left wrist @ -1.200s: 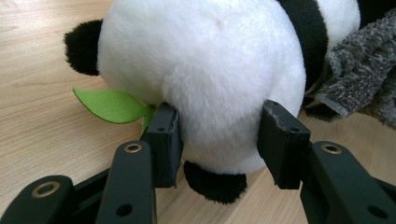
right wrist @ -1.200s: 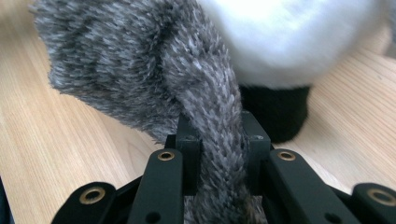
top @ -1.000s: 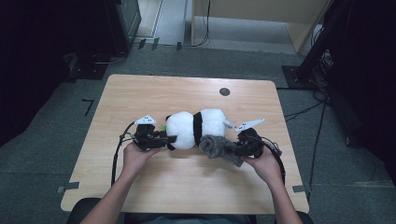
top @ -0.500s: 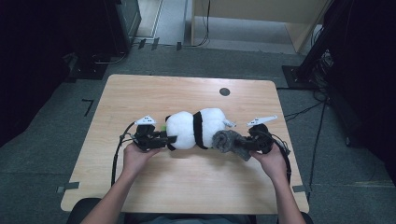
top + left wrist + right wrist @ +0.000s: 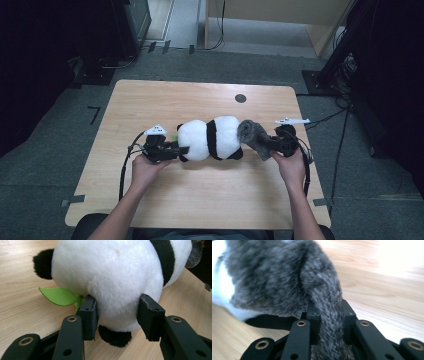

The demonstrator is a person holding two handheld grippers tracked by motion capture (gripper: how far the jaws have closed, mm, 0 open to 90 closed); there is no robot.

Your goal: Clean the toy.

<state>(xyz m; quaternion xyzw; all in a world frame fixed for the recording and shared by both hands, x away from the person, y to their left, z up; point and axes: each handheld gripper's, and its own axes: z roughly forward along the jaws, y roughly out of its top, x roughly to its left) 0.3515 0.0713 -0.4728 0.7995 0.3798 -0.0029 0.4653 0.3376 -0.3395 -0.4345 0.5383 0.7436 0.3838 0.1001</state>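
A black-and-white panda plush (image 5: 210, 140) lies on its side at the middle of the wooden table (image 5: 150, 100). My left gripper (image 5: 172, 149) is shut on its left end; in the left gripper view both pads (image 5: 88, 312) dent the white fur of the panda (image 5: 110, 277), beside a green felt leaf (image 5: 58, 295). A grey furry knit piece (image 5: 250, 135) sits against the panda's right end. My right gripper (image 5: 267, 144) is shut on it; in the right gripper view a knit strip (image 5: 328, 312) runs between the jaws and the grey piece (image 5: 274, 277) bulges ahead.
A small dark round disc (image 5: 240, 98) lies in the tabletop toward the far right. Both grippers' cables trail along the table. Black stands and cables stand on the grey floor beyond the table's far and right edges.
My right gripper has carried the grey knit piece to the right and a little away, from the panda's front side to its right end. The left gripper and the panda stayed put.
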